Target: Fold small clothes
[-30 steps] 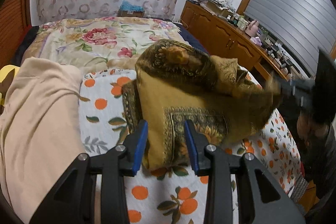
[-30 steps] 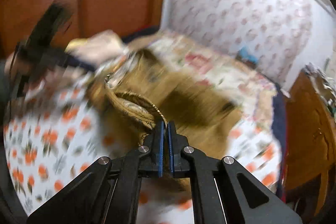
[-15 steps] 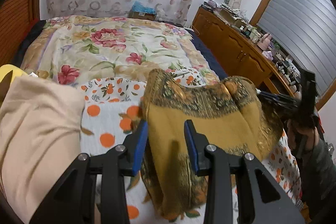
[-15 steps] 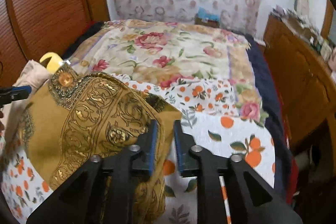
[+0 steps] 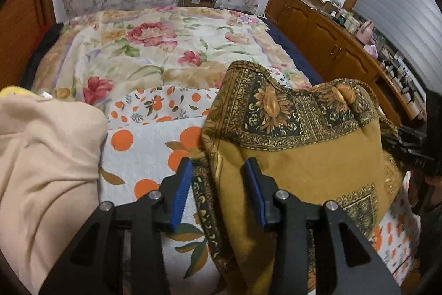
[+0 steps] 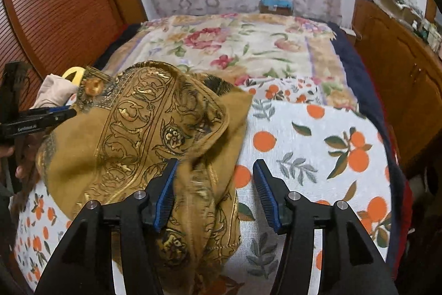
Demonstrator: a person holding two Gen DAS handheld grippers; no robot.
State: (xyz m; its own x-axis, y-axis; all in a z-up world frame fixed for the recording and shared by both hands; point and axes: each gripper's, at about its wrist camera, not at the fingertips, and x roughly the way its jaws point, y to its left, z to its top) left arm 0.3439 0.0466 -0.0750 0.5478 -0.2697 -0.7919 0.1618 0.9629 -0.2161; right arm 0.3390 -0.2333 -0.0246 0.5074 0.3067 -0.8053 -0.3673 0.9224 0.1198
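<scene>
A: How are the jaws of the right gripper (image 6: 214,192) found?

B: They are opening at this moment. A second ago they were pinched together on the hem of the mustard scarf (image 6: 154,129); now a wide gap is seen, and the cloth lies against the left pad only, with nothing pressed. So the scarf has been released on this side.

A: And the left gripper (image 5: 218,192)?

B: Its jaws are also opening, though they are narrower. The patterned border of the scarf passes between the pads, but no pressing can be seen, so it is judged not to be held.

A: Where is the scarf put?

B: It is laid on the orange-print sheet (image 6: 317,145) at the near end of the bed, in a loose hump. A second ago it was lifted and swung in the air. One fold is judged to be made, but the top layer is still puffed and should be flattened.

A: What is around?

B: A beige garment (image 5: 47,156) is heaped at the near left edge of the bed, just beside the scarf, and could be caught if the next fold is made that way. The floral blanket (image 5: 165,46) covers the far half. A wooden cabinet (image 5: 331,46) stands along the right side, well apart.
</scene>
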